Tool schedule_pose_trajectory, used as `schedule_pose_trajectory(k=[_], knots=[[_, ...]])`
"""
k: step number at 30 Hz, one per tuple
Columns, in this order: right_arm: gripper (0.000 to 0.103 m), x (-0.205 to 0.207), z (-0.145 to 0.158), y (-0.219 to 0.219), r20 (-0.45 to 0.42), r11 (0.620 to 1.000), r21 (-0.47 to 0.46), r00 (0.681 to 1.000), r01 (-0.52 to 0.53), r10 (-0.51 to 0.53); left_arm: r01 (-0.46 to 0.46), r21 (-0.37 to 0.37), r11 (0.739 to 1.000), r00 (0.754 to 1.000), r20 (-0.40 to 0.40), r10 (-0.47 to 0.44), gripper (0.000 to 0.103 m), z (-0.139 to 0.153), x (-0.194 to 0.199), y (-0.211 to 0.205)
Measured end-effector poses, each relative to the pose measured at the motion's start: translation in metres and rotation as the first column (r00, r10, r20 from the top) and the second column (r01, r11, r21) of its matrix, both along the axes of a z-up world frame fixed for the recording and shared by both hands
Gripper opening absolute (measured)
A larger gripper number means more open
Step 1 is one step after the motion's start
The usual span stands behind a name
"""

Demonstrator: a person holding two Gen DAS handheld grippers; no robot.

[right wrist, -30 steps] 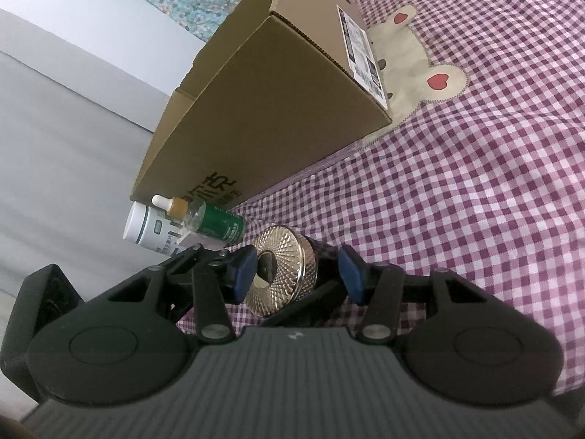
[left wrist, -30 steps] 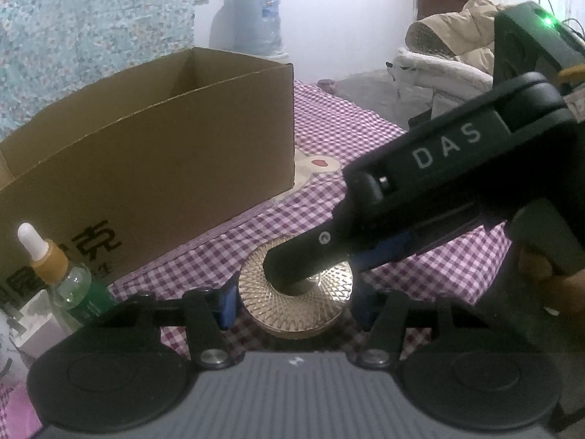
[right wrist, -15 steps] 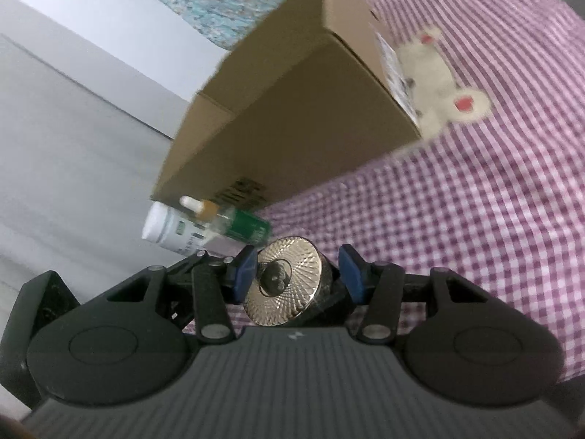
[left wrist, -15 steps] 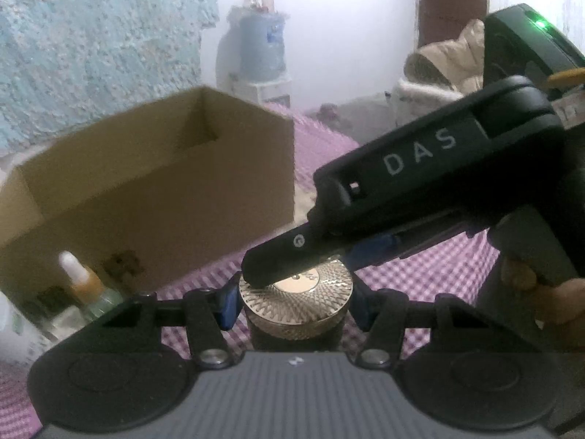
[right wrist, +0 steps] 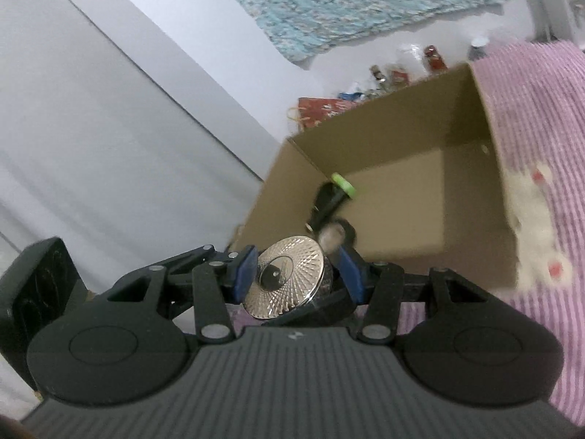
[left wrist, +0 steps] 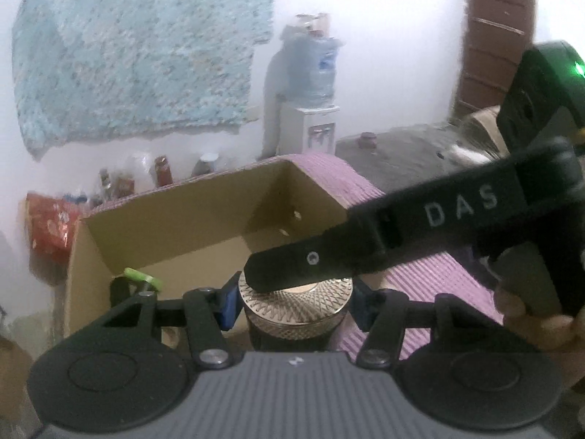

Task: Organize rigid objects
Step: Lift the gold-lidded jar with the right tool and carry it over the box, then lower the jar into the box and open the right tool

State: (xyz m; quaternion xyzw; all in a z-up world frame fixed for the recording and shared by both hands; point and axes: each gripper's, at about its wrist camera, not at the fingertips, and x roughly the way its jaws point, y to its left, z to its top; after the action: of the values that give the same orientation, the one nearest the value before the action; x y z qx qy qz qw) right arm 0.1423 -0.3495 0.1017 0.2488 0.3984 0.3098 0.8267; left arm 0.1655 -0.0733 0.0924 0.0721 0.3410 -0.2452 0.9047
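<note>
A dark jar with a patterned gold lid [left wrist: 296, 301] is held up in the air, level with the front rim of an open cardboard box [left wrist: 182, 226]. My left gripper [left wrist: 290, 301] is shut on the jar's sides. My right gripper [right wrist: 298, 278] is shut on the same jar [right wrist: 283, 281], one finger [left wrist: 314, 267] across the lid. Inside the box [right wrist: 395, 168] lies a dark bottle with a green cap [right wrist: 331, 197], also in the left wrist view [left wrist: 140, 278].
The box sits on a purple checked cloth [right wrist: 541, 117] with a bear patch [right wrist: 533, 212]. Behind it are small bottles and a red bag [left wrist: 51, 226] against the wall, a water dispenser [left wrist: 310, 109] and a grey curtain [right wrist: 91, 146].
Both grippers have lifted the jar off the cloth and carried it up toward the box opening. The box's inside now shows, and the dropper bottle by the box has dropped out of view.
</note>
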Motion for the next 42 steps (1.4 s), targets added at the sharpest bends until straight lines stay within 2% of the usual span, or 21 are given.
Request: schedule_pose_trajectory(k=[5, 10, 14, 18, 26, 30, 36, 42], knots=[[0.049, 0.077, -0.002, 0.007, -0.085, 0.999, 0.015, 0.996, -0.039, 0.040, -0.061, 0.020, 0.998, 0.994, -0.088, 0.063, 0.058, 0.001, 0.061, 0.003], [0.050, 0.149, -0.034, 0.013, -0.224, 0.998, 0.034, 0.973, -0.044, 0.051, -0.115, 0.084, 0.990, 0.980, -0.152, 0.127, 0.058, -0.020, 0.111, -0.004], [0.050, 0.184, -0.062, 0.018, -0.295, 0.999, 0.022, 0.954, -0.040, 0.045, -0.138, 0.153, 0.979, 0.970, -0.180, 0.164, 0.058, -0.041, 0.145, -0.010], [0.050, 0.212, -0.084, 0.027, -0.331, 0.999, -0.004, 0.943, -0.049, 0.045, -0.163, 0.205, 0.965, 0.957, -0.204, 0.205, 0.058, -0.060, 0.173, -0.011], [0.050, 0.240, -0.118, 0.047, -0.356, 0.997, -0.039, 0.933, -0.074, 0.055, -0.204, 0.249, 0.947, 0.924, -0.270, 0.270, 0.059, -0.088, 0.205, -0.008], [0.050, 0.248, -0.131, 0.055, -0.359, 0.996, -0.055, 0.932, -0.074, 0.050, -0.228, 0.212, 0.950, 0.899, -0.329, 0.289, 0.060, -0.090, 0.214, -0.003], [0.050, 0.251, -0.137, 0.051, -0.347, 0.999, 0.002, 0.937, -0.051, 0.048, -0.229, 0.216, 0.949, 0.914, -0.289, 0.287, 0.060, -0.084, 0.211, -0.006], [0.050, 0.236, -0.117, 0.034, -0.301, 0.999, 0.039, 0.953, -0.025, 0.035, -0.235, 0.168, 0.957, 0.926, -0.262, 0.274, 0.072, -0.064, 0.198, -0.008]])
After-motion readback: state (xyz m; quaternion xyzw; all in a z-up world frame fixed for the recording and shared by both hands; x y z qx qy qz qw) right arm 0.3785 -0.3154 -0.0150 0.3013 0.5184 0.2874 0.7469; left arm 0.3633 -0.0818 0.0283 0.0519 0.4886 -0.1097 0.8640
